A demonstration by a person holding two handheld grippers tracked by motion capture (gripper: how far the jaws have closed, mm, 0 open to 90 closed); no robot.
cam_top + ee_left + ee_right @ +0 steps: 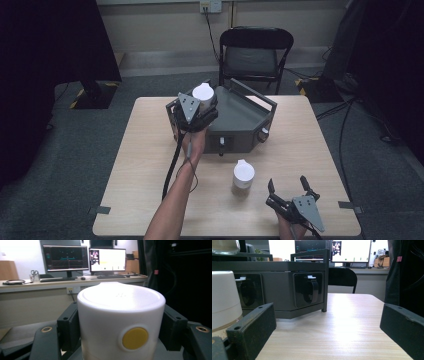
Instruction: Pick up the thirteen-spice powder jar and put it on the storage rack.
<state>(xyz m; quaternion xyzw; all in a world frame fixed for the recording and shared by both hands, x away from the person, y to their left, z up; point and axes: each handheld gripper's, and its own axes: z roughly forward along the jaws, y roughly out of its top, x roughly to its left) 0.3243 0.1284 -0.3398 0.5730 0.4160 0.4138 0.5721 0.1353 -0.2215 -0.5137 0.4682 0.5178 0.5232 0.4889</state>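
White canister (pixel 120 322) clamped between left gripper (pixel 196 114) jaws, held above grey machine (pixel 240 120)'s left end. Risk: smooth wall may slip, or catch the machine's rail. Right gripper (pixel 288 192) jaws apart, near second canister (pixel 244 174) on table (pixel 150 165). Yellow dot; no legible writing.

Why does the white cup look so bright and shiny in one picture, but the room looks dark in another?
In the left gripper view the white cup sits close to the camera, so its lid glares. The high view is dim, with dark corners. In the right gripper view the table shows a bright sheen.
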